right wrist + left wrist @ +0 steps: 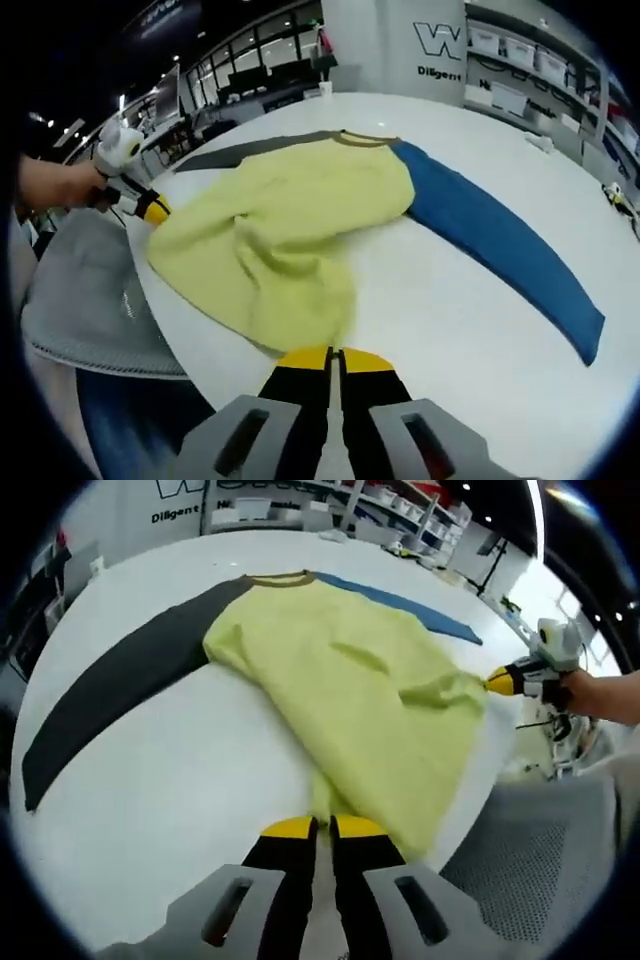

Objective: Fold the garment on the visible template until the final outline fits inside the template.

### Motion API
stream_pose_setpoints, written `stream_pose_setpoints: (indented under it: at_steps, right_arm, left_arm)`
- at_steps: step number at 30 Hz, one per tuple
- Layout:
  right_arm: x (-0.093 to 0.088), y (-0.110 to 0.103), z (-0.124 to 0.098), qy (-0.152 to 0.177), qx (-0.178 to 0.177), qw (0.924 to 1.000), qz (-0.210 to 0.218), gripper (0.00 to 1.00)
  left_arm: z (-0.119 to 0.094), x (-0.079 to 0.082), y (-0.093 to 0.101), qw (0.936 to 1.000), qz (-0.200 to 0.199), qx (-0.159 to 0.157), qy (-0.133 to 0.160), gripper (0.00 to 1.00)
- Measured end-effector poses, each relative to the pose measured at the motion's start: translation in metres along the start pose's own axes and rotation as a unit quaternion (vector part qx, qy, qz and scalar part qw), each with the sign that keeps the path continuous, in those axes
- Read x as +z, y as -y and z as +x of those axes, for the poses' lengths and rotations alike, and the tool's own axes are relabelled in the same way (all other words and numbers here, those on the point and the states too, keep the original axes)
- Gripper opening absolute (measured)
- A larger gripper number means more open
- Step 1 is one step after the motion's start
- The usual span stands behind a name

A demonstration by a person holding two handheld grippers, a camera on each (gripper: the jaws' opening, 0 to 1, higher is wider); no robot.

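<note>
Spread across the white desk (180, 780) lies a long-sleeved shirt (340, 680) — yellow-green body, one dark grey sleeve (110, 690), one blue sleeve (500, 240). Its collar (280, 578) points toward the far side of the desk, and the hem lies at the near edge, so the body's long axis runs from near edge to far. In the left gripper view the grey sleeve runs out to the left and down toward the near edge, while the blue one stretches away past the collar on the right.

Both tongs are pinched together on the shirt's hem. The left tongs (322, 827) have their yellow tips closed on one lower corner; the right tongs (331, 357) are clamped on the other, where the cloth bunches and folds. A grey mesh chair (90, 300) stands just beside the desk's near edge.
</note>
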State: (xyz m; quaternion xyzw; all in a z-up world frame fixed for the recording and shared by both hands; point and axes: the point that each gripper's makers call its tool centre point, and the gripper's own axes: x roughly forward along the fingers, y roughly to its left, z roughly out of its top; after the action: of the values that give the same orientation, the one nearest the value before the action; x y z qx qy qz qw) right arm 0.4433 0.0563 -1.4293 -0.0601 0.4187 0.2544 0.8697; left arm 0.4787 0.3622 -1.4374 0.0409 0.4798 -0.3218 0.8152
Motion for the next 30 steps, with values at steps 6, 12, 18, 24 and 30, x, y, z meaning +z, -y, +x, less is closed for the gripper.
stream_pose_setpoints:
  at_steps: [6,12,18,24,30]
  right_arm:
    - [-0.013,-0.009,-0.014,0.004,0.001,1.0,0.008,0.0]
    - [-0.024,-0.017,-0.021,0.002,0.001,0.9999,0.011,0.0]
    - [-0.031,-0.024,-0.025,0.002,0.001,0.9999,0.013,0.0]
    - [-0.039,-0.025,-0.025,-0.001,0.001,0.9999,0.015,0.0]
    - [-0.043,-0.021,-0.026,-0.003,-0.004,0.9998,0.021,0.0]
  left_arm:
    - [-0.005,-0.005,0.003,0.9998,-0.018,0.0,0.002,0.05]
    - [-0.012,-0.003,0.006,0.9993,-0.035,-0.001,0.009,0.05]
    - [-0.019,-0.01,0.011,0.9983,-0.057,-0.001,0.008,0.06]
    - [-0.022,-0.02,0.014,0.9982,-0.06,0.0,0.006,0.06]
    - [-0.026,-0.028,0.008,0.9974,-0.071,0.012,0.005,0.05]
